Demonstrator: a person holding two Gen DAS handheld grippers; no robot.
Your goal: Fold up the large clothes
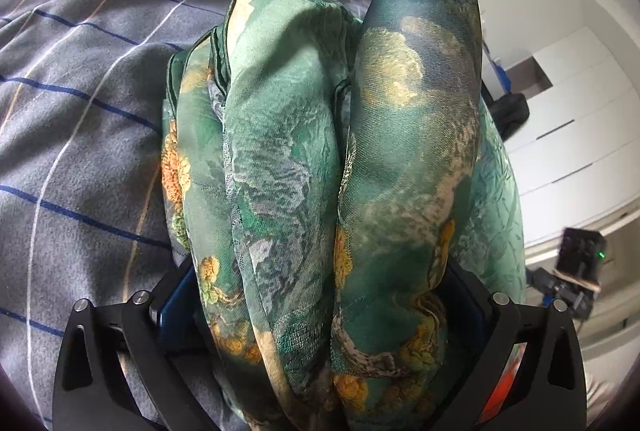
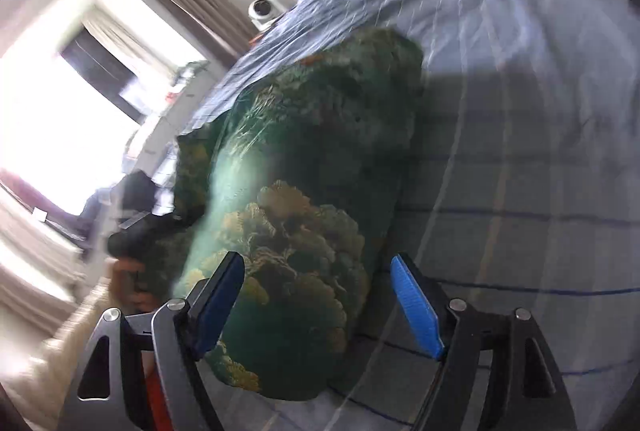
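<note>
Your left gripper [image 1: 320,311] tilts down, jaws spread wide around the bunched green garment [image 1: 328,151]. Your right gripper [image 2: 320,307] angles down over the bed [image 2: 520,191], jaws apart, pads clear of the cloth.

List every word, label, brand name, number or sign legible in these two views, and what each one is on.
None can be read.
The green patterned garment carries floral print only, no lettering.
The striped grey bedcover shows lines only.
The black device with a green light is too small to show any marking.
The right wrist view is motion-blurred throughout.
</note>
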